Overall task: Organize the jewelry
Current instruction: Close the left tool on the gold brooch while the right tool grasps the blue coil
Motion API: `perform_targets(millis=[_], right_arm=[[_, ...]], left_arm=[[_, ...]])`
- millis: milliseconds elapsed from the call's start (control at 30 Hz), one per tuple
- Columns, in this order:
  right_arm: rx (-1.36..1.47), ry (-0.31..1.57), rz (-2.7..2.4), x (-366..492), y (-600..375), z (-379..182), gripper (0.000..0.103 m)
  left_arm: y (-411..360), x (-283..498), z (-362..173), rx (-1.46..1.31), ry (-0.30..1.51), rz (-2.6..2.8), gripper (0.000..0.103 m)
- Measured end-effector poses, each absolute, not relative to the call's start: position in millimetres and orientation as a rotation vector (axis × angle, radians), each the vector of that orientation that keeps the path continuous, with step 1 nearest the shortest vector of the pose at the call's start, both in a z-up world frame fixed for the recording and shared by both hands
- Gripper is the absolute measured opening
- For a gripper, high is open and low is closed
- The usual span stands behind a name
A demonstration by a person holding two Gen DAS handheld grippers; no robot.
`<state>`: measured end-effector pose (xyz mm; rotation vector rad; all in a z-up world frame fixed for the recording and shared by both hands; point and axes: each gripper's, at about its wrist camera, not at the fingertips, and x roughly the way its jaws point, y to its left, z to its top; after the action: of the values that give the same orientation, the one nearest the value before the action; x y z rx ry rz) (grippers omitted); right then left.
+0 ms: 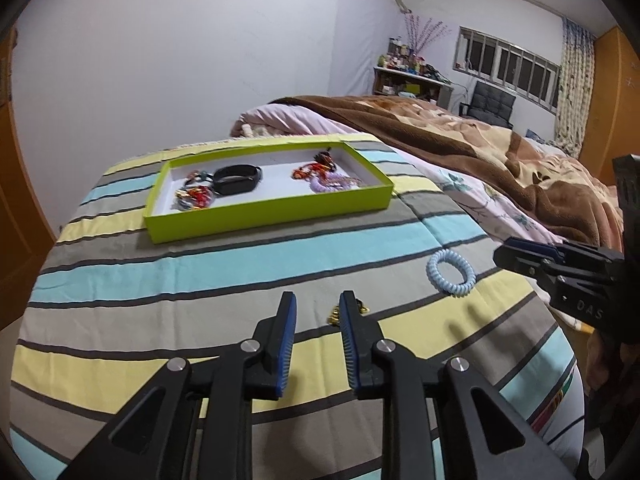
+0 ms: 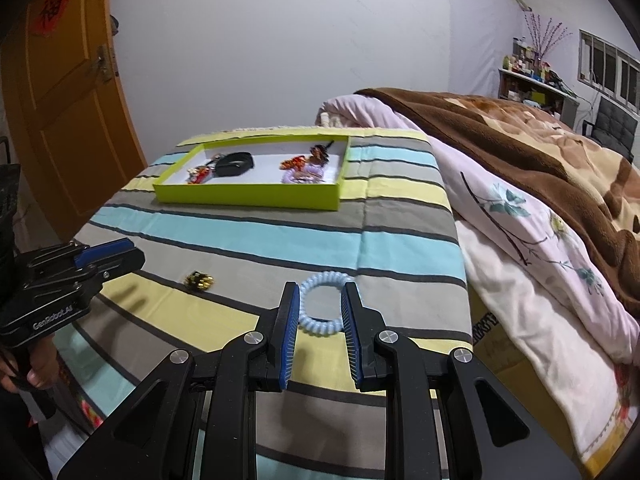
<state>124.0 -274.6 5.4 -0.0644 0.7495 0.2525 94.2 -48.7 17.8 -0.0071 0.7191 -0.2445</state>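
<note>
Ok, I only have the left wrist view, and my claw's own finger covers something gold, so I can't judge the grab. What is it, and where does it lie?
Observer: A small gold piece, maybe a clip. It lies whole on the striped bedspread, just ahead of the left claw, and nothing is touching it.
Operator: And the blue coil: is the right claw near it?
Observer: The right claw is open, and the coil hair tie sits between its two fingers. I cannot tell whether the pads touch it.
</note>
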Motion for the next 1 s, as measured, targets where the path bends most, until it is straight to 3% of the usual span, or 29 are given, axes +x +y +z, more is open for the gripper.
perform_targets(millis=[1000], right_arm=[[-0.179,0.888,0.211,167.0,-266.2,-36.2,0.022]], left_arm=[[-85.3,127.5,-14.8,0.093,0.839,-0.243,0.024]])
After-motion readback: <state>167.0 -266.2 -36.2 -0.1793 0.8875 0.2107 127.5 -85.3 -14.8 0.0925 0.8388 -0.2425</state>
